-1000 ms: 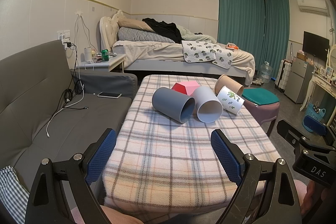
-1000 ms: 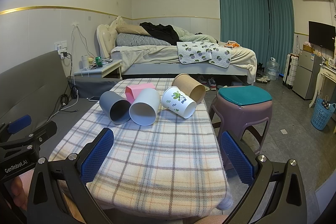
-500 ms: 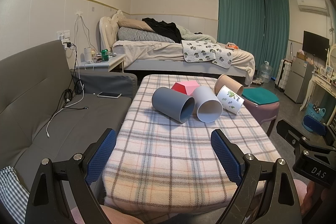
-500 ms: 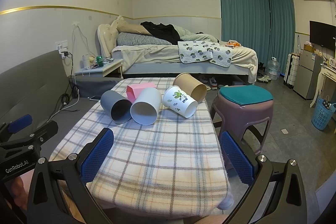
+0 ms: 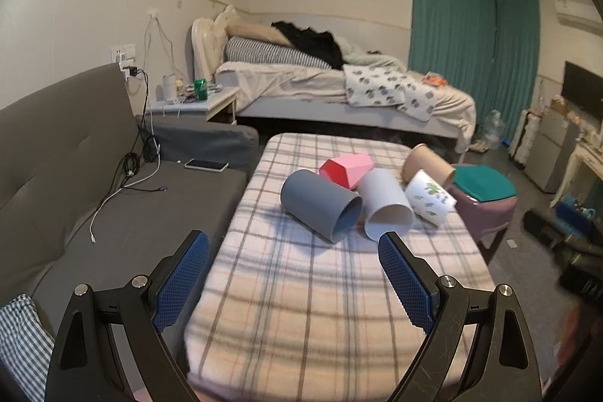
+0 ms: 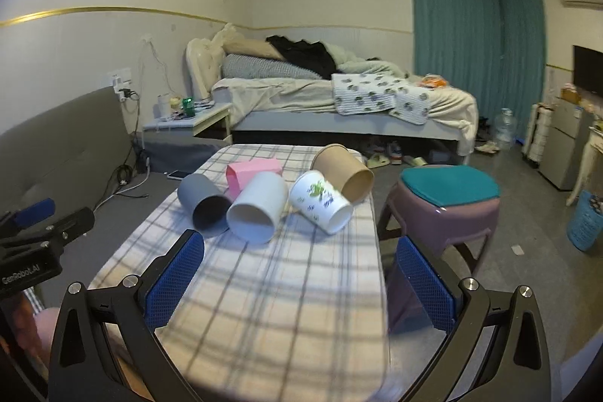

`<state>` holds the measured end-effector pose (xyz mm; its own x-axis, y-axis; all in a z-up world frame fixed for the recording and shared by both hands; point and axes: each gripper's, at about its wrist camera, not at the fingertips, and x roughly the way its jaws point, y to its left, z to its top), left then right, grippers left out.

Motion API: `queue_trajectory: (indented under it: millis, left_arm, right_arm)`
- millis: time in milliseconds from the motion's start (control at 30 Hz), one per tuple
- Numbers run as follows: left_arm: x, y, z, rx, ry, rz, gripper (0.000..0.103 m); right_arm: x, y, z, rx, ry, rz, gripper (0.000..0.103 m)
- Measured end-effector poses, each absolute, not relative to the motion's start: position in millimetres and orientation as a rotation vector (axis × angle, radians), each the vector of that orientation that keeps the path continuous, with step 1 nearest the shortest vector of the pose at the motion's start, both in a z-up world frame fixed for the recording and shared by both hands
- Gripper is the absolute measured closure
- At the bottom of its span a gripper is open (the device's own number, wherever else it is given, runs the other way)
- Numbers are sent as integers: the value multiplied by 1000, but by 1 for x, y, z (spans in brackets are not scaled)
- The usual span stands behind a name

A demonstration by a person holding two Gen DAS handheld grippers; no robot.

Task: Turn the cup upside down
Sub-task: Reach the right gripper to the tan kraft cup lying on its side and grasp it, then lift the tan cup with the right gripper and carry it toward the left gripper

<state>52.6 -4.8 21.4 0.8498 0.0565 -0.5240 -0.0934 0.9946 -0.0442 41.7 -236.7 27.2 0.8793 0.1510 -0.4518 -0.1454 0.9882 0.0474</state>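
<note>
Five cups lie on their sides; both grippers have closed in on them.

Left gripper (image 5: 294, 266) and right gripper (image 6: 299, 268), jaws wide and empty, now sit nearer the grey cup (image 5: 320, 204), white cup (image 6: 256, 208), printed cup (image 6: 320, 202), brown cup (image 6: 343, 172) and pink cup (image 5: 348, 168) on the plaid table (image 5: 320, 296) than a second ago. No cup has moved or been flipped; the approach has evidently begun.

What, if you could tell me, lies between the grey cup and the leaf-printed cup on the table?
In both wrist views, the plain white cup lies on its side between the grey cup and the leaf-printed cup, its mouth facing the cameras.
</note>
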Motion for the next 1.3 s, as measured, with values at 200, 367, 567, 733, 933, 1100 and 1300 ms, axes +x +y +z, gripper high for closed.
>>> queue_trajectory:
  millis: [200, 367, 567, 733, 933, 1100, 1300]
  left_arm:
    - [115, -22, 10, -67, 600, 99, 9]
    - [160, -32, -4, -58, 634, 122, 9]
    - [199, -37, -22, -58, 662, 139, 9]
    - [218, -39, -29, -63, 673, 155, 9]
    - [229, -40, -35, -68, 692, 161, 9]
    - [229, -42, -36, -54, 711, 158, 9]
    - [216, -40, -28, -39, 693, 162, 9]
  right_arm:
    - [126, -275, 44, -50, 492, 176, 0]
    - [204, -284, 37, -125, 553, 234, 0]
    - [290, -285, -4, -179, 660, 318, 0]
    - [342, -292, -33, -133, 743, 361, 1]
    - [375, -291, -53, -103, 824, 443, 7]
    - [387, -286, -65, -56, 886, 478, 8]
    - [396, -288, -76, 37, 982, 483, 22]
